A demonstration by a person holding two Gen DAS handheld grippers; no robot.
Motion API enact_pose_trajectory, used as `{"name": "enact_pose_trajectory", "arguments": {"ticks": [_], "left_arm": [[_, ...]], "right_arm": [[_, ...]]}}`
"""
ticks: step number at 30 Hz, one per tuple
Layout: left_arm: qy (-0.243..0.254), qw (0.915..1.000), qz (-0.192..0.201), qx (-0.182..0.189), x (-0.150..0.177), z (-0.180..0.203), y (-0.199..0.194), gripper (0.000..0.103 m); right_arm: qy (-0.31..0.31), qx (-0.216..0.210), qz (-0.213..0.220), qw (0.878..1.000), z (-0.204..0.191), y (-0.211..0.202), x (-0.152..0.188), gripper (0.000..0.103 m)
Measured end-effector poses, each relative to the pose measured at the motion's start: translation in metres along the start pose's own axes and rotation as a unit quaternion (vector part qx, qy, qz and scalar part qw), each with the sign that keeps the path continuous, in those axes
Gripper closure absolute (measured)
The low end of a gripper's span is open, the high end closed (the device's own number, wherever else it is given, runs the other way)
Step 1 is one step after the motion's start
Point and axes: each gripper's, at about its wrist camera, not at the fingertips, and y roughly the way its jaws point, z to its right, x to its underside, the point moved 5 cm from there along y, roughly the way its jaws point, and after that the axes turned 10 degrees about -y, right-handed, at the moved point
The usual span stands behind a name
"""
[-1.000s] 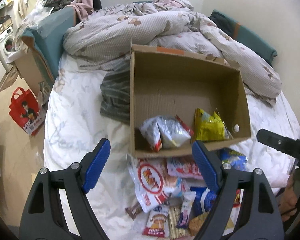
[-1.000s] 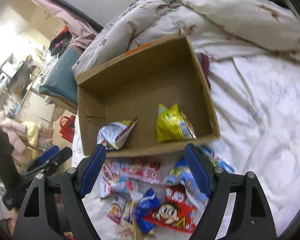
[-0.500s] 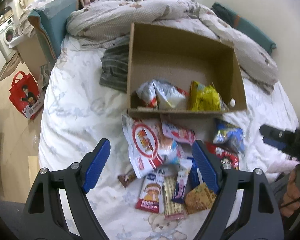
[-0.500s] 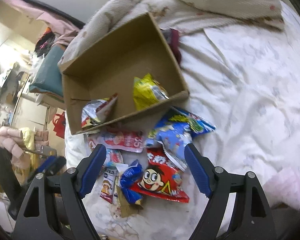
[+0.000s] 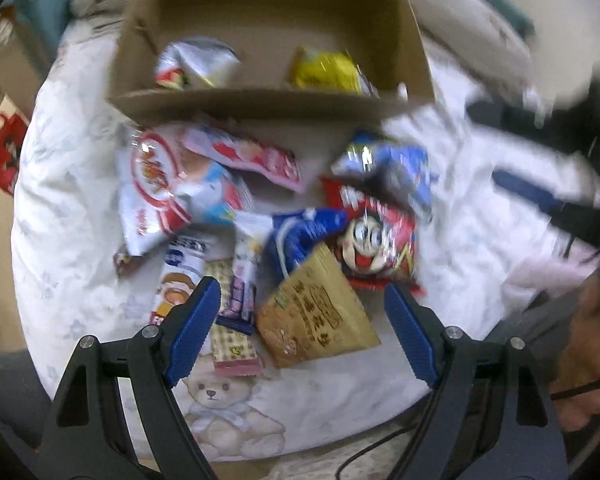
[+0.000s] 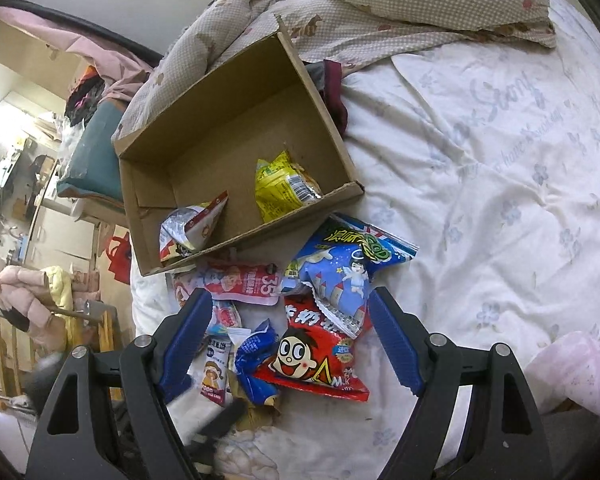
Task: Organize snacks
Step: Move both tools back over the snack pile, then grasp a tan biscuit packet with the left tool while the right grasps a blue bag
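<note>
Bedroom: bed (image 6: 500,160) with white floral sheet, rumpled quilt (image 6: 380,8) behind. Cardboard box (image 6: 236,132) on bed holds yellow packet (image 6: 284,186) and silver-red packet (image 6: 192,226). Other snacks piled just in front.

Left claw (image 5: 300,328) released, over tan packet (image 5: 316,312). Right claw (image 6: 290,338) released, over red cartoon bag (image 6: 312,354).

Risks: overlapping packets, so pinch may drag neighbour; soft mattress yields; slick foil may slip.

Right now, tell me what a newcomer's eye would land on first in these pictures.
First, the heap of bright snack packets on the white bedsheet, led by the red cartoon-face bag with the blue castle bag overlapping its top. Just beyond stands the open cardboard box, holding only a yellow packet and a silver-and-red packet. The left gripper and right gripper both gape open above the heap.
</note>
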Motion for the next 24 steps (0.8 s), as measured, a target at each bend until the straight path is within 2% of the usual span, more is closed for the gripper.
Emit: {"name": "enact_pose_trajectory", "arguments": {"ticks": [4,6,8,10,12,13,18,20,21,24], "left_arm": [[-0.008,0.9998,-0.002,-0.019,0.007,-0.013,0.006,0.025],[-0.010,0.9995,0.004,-0.029,0.008,-0.025,0.003,0.035],[-0.007,0.9994,0.004,-0.033,0.009,-0.035,0.001,0.041],[-0.004,0.9993,-0.005,-0.037,0.013,-0.043,0.004,0.050],[-0.014,0.9991,-0.024,-0.033,0.017,-0.048,0.012,0.073],[-0.021,0.9987,-0.037,-0.028,0.019,-0.051,0.017,0.077],[-0.032,0.9975,-0.062,-0.014,0.027,-0.052,0.029,0.080],[-0.029,0.9967,-0.076,-0.003,0.030,-0.051,0.030,0.092],[-0.029,0.9963,-0.081,0.002,0.031,-0.051,0.027,0.094],[-0.020,0.9978,-0.063,0.010,0.024,-0.046,0.005,0.096]], "right_arm": [[0.004,-0.008,0.000,1.000,0.001,-0.001,0.001,0.020],[0.002,-0.010,0.001,1.000,-0.001,-0.002,0.001,0.020],[0.003,-0.014,0.002,1.000,-0.002,-0.003,0.000,0.020],[0.005,-0.018,0.001,1.000,-0.004,-0.002,0.000,0.020],[0.003,-0.022,-0.001,1.000,-0.007,0.000,0.000,0.020],[0.002,-0.023,-0.002,1.000,-0.009,0.001,-0.001,0.020],[-0.009,-0.015,-0.007,1.000,-0.013,0.005,0.000,0.020],[-0.008,-0.013,-0.008,1.000,-0.012,0.005,0.001,0.020],[-0.009,-0.012,-0.009,1.000,-0.011,0.005,0.001,0.020],[-0.017,-0.019,-0.020,0.999,-0.015,0.008,0.006,0.020]]}}
